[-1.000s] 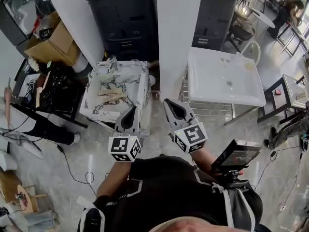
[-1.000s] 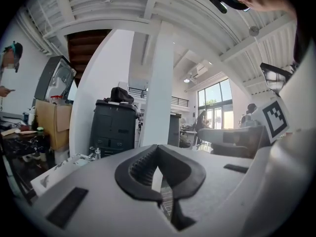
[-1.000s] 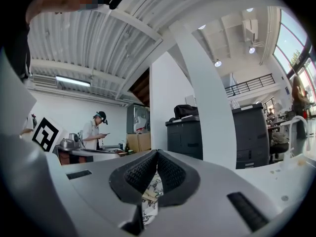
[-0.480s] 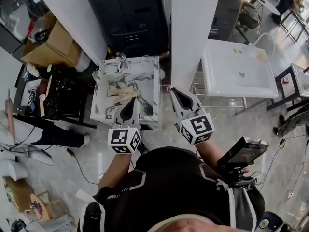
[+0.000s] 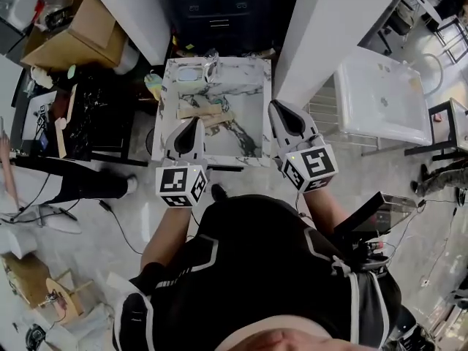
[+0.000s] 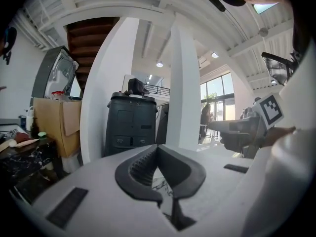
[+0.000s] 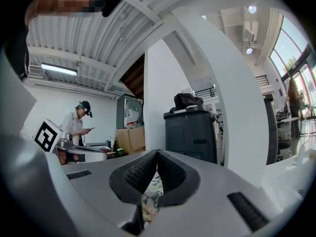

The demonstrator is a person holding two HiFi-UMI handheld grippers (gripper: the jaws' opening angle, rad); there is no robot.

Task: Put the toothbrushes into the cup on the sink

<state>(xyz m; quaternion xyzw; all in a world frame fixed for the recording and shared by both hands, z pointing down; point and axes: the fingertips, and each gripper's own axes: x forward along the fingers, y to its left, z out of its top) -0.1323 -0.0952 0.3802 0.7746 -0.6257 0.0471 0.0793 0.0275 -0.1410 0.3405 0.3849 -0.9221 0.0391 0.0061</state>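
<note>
Closure of both claws: the left gripper (image 6: 157,149) shows its ribbed pads pressed together at the tips, nothing between them; the right gripper (image 7: 156,153) is likewise pressed together and empty. Seen from the head, the two are held side by side in front of the person, each pointing away. The left one's tip lies over the near part of the sink (image 5: 252,86); the right one's lies at the sink's near right corner.

The sink is a marble-patterned basin. The toothbrushes (image 5: 197,112), pale wooden sticks, lie flat in it toward its left side, just beyond the left gripper's tip and untouched; their number cannot be told. A clear cup (image 5: 212,65) stands on the sink's far rim, apart from the toothbrushes.

Surroundings: a dark cabinet (image 5: 219,6) beyond the sink; a white pillar (image 5: 329,35) at its far right; a white table (image 5: 384,97) further right; a cardboard box (image 5: 73,39) at far left.
</note>
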